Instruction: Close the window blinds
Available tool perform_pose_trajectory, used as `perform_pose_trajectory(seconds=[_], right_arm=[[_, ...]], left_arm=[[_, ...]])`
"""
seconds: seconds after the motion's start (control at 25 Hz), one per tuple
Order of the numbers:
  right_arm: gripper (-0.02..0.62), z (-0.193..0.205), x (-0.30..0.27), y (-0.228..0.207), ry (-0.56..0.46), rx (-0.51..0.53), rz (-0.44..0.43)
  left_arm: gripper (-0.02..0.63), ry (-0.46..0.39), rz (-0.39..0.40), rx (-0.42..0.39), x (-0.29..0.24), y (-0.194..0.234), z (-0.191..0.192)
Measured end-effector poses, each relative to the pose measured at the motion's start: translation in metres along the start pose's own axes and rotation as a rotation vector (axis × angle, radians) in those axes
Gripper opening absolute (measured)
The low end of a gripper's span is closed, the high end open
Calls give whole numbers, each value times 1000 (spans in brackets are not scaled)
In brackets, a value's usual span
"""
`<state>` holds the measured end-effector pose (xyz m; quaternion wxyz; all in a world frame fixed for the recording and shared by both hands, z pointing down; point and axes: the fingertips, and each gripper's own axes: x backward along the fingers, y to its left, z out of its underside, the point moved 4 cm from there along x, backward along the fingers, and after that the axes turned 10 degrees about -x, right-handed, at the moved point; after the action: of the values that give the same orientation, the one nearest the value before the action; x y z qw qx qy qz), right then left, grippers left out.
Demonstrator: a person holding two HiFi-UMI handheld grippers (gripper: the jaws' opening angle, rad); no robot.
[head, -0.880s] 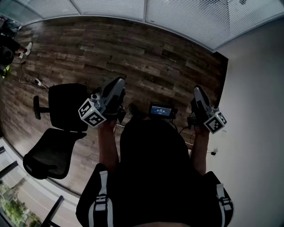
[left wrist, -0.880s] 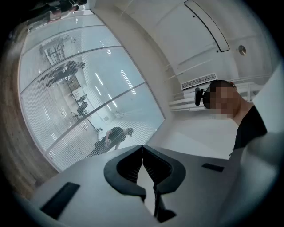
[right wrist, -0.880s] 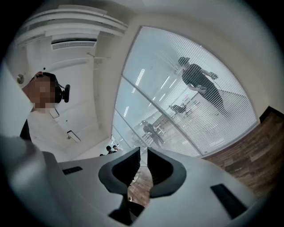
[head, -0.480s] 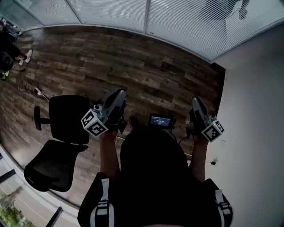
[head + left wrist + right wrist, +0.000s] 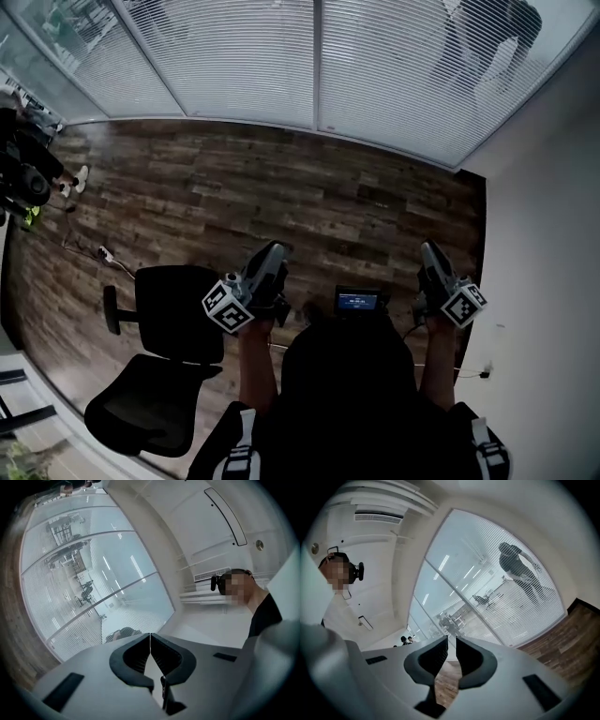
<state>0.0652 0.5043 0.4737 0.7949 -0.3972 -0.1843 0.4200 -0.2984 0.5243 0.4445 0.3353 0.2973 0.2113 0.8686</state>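
Blinds (image 5: 234, 56) hang down over the whole glass wall at the far side of the room. Their thin horizontal slats sit open enough that a dark figure (image 5: 492, 42) bending beyond the glass shows through them on the right. A strip of dark wood plank floor (image 5: 281, 197) lies between that wall and the person holding the tools, so the blinds are well apart from both grippers.

The left gripper (image 5: 272, 255) is held out in front of the body, pointing toward the glass, with its marker cube (image 5: 227, 307) at the near end. Its jaws are pressed together tip to tip with nothing caught between them. The right gripper (image 5: 431, 251) is held level with it on the other side, close to the white wall (image 5: 553, 281). Its jaws stand a narrow slit apart, and only floor and window show through the gap. Neither tool touches anything.

Between the two arms, at chest height, a small lit screen (image 5: 357, 301) faces up. A black office chair (image 5: 159, 375) stands just to the person's left. Another person (image 5: 28, 178) in dark clothes is at the left edge, near the glass.
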Motion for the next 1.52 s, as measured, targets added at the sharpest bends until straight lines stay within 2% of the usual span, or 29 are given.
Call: perform_pose_trajectory(seconds=[0.28,0.48,0.68,0.84,1.0,1.12,1.28,1.52], right_arm=[[58,8,0,-15,-12,-20,24],[58,-5,-35,-56,-5,-61,10],[58,-65,-103,-109,5,-95,-23],[58,-124,-146,-126,-5,-54,-108],[58,-173,-168,-142,-9,-19,-159],[60,-198,-172,-168,-24,-22,-138],[61,-213,-180,-193,-52,-48,-100],[101,-231,-207,-228,-96,-27,-12]], left_arm=[[5,-12,-11,20,3,12,-1],[5,0,-57,7,-21,43,4],[5,22,-97,-32,-107,84,-1],[23,31,-102,-88,-173,101,-4],[52,56,-119,-96,-224,119,6],[94,81,-142,-88,-255,135,17],[134,85,-157,-96,-294,165,12],[160,87,-110,-51,-353,239,19]])
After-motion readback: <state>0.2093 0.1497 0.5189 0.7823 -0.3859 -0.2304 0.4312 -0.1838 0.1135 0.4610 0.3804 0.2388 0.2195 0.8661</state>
